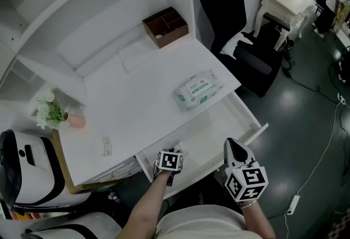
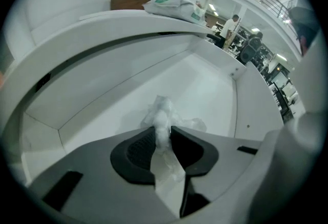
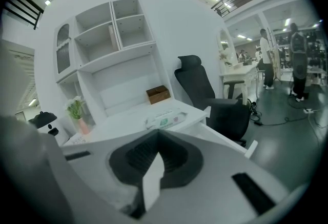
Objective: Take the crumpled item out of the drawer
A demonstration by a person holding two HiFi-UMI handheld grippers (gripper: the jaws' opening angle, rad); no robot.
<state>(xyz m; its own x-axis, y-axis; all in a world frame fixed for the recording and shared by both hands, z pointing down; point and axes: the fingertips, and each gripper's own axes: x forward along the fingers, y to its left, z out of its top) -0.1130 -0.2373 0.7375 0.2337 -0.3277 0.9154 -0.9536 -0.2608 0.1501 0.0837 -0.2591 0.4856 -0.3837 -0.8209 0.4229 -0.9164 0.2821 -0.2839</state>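
Presently: crumpled item [image 2: 161, 107], white and wispy, low in the open drawer [image 2: 205, 79] toward its left end, pinched between the pads of the left gripper [image 2: 163, 128]. Handling: lift straight up, clearing the drawer's front wall before drawing back, since the narrow bite could slip. Right gripper [image 3: 156, 138]: jaws together, empty, outside the drawer's front.
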